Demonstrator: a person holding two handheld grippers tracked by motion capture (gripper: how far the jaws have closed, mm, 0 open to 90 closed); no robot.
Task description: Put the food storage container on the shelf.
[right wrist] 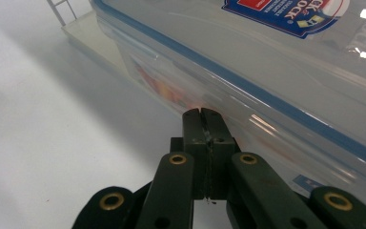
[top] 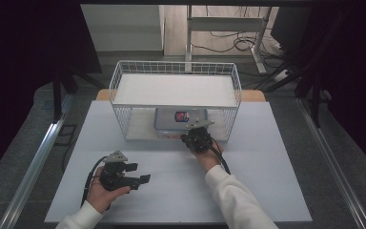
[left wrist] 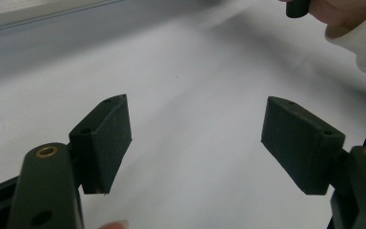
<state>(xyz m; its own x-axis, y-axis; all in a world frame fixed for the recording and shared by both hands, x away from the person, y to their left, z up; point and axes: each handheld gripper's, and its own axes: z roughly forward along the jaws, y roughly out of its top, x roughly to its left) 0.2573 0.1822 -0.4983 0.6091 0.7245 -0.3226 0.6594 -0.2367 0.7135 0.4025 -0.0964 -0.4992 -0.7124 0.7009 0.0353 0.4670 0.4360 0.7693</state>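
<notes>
A person in white sleeves works two hand-held grippers at a white table (top: 267, 191). The right gripper (top: 196, 136) reaches to the front of a clear plastic food box (top: 181, 121) with a blue-edged lid and a red-and-blue label, which sits under the shelf of a white wire rack (top: 176, 71) at the table's far side. In the right gripper view its jaws are clenched tight together, nothing between them, their tips right at the box's (right wrist: 267, 57) side wall just below the lid's blue seal; whether they touch it cannot be told. The left gripper (top: 136, 174) rests well apart, near the table's front left, its jaws released and spread wide over bare tabletop (left wrist: 195, 143), grasping nothing.
</notes>
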